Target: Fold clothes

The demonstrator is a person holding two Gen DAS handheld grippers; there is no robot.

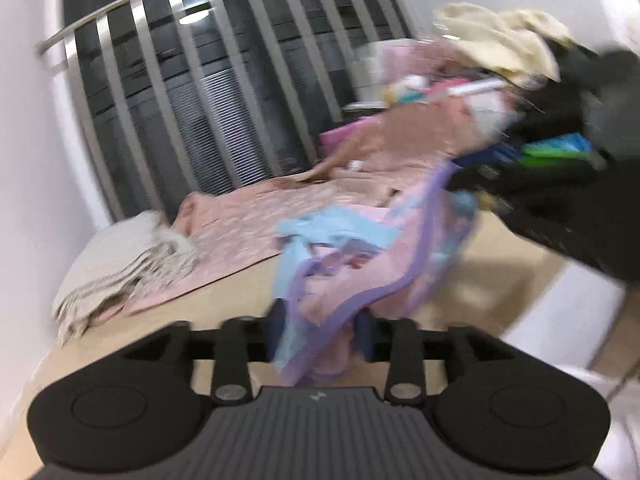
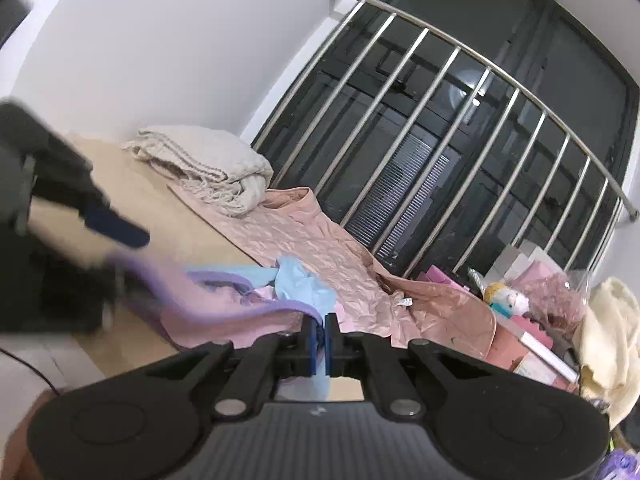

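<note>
A small pink garment (image 1: 352,264) with a purple hem and light-blue parts lies crumpled on the beige table (image 1: 224,308). In the left wrist view it drapes between the fingers of my left gripper (image 1: 322,322), whose jaws stand apart and do not press on it. The right wrist view shows that left gripper (image 2: 132,258) blurred at the left, with the purple hem running through its gap. My right gripper (image 2: 320,334) is shut on a light-blue fold of the same garment (image 2: 224,316) near the table's front edge.
A shiny pink satin garment (image 2: 304,240) lies spread behind the small one, and a folded beige fringed knit (image 2: 200,160) rests at the far corner by the white wall. Steel window bars (image 2: 440,140) stand behind the table. A cluttered pile with a cream cloth (image 2: 608,340) and a plush toy (image 2: 508,300) crowds the right side.
</note>
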